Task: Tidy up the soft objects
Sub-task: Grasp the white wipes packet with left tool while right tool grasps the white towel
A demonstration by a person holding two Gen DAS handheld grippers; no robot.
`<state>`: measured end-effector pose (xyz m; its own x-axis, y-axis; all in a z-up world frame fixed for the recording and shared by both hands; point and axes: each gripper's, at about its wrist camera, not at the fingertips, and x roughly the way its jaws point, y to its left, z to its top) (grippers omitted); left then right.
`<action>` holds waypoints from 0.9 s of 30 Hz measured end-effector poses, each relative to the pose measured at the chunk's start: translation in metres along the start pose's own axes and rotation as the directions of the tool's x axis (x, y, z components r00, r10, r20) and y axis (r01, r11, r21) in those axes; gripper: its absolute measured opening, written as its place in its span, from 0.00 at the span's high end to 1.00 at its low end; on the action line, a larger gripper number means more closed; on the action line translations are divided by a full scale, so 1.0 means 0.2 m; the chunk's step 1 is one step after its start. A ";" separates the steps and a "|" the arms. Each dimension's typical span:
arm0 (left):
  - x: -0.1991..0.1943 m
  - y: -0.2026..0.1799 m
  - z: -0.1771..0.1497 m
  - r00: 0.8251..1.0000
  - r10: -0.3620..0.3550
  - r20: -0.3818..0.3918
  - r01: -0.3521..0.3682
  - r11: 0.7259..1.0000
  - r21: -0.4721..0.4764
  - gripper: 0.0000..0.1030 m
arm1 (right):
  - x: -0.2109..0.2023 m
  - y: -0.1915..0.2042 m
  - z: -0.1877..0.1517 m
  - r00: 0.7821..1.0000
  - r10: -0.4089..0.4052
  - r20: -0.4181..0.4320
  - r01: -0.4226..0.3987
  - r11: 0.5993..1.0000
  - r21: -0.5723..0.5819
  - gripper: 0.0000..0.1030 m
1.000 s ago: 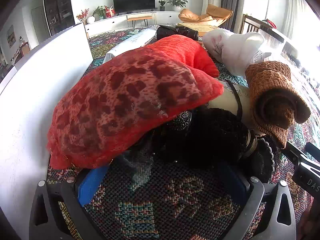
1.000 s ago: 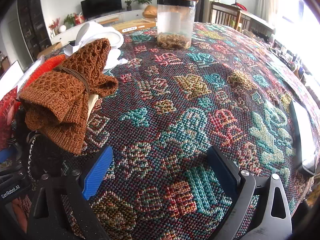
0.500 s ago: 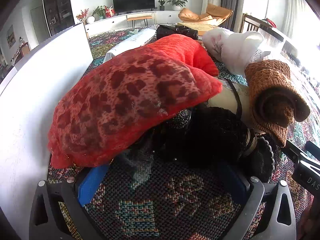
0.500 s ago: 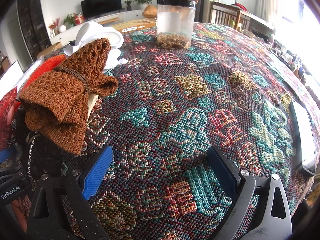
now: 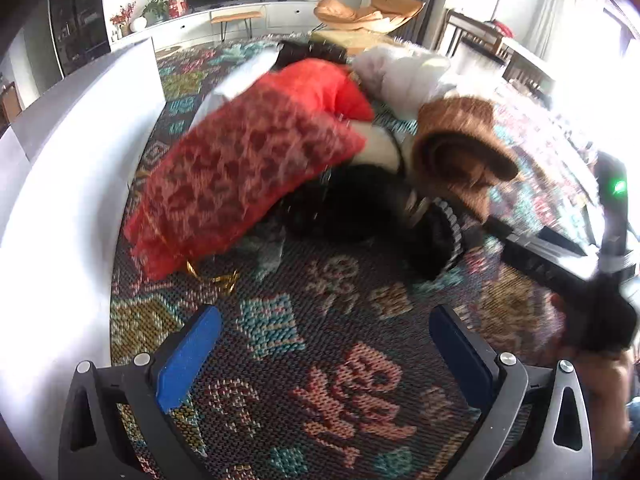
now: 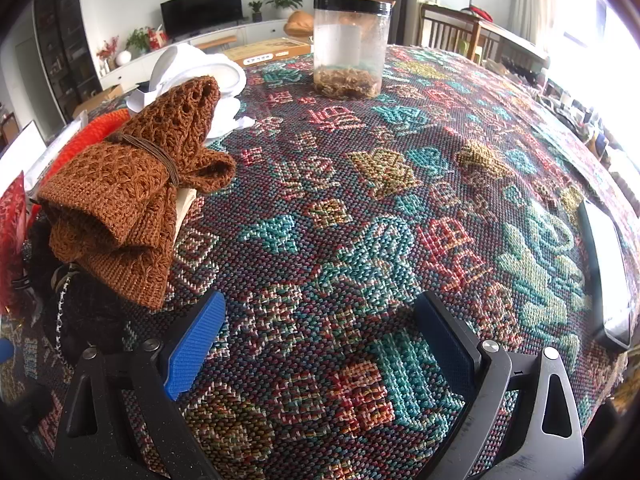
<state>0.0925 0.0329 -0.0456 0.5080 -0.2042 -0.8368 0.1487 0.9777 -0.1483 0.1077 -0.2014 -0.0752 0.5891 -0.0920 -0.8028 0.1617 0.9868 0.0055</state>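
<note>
A red mesh pouch (image 5: 244,176) lies on a pile of soft things on the patterned tablecloth (image 5: 328,364). Beside it are a black fuzzy item (image 5: 360,204) with a chain, a rolled brown knitted scarf (image 5: 460,148) and white cloth (image 5: 400,76). My left gripper (image 5: 320,344) is open and empty, short of the pile. My right gripper (image 6: 320,340) is open and empty over bare tablecloth (image 6: 380,200), with the brown scarf (image 6: 128,192), white cloth (image 6: 208,72) and black item (image 6: 80,300) to its left. The left view is blurred.
A white box wall (image 5: 60,168) stands along the left. A clear jar with a black lid (image 6: 350,46) stands at the far side of the table. A flat phone-like slab (image 6: 604,268) lies near the right edge. The right gripper's body (image 5: 600,264) shows at right.
My left gripper has pulled back and up from the pile, so more tablecloth shows before it. The right gripper has not moved.
</note>
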 end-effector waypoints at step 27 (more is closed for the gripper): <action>0.47 0.63 0.74 0.959 -0.273 -0.075 0.218 0.881 -0.421 0.41 | -0.19 -0.15 0.21 0.980 0.166 0.107 -0.181 0.973 0.144 0.07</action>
<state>0.2838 0.1291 -0.0655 0.3830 -0.4595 -0.8013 -0.1152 0.8369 -0.5350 0.1135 -0.2328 -0.0196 0.6887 0.0596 -0.7226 0.1651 0.9575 0.2364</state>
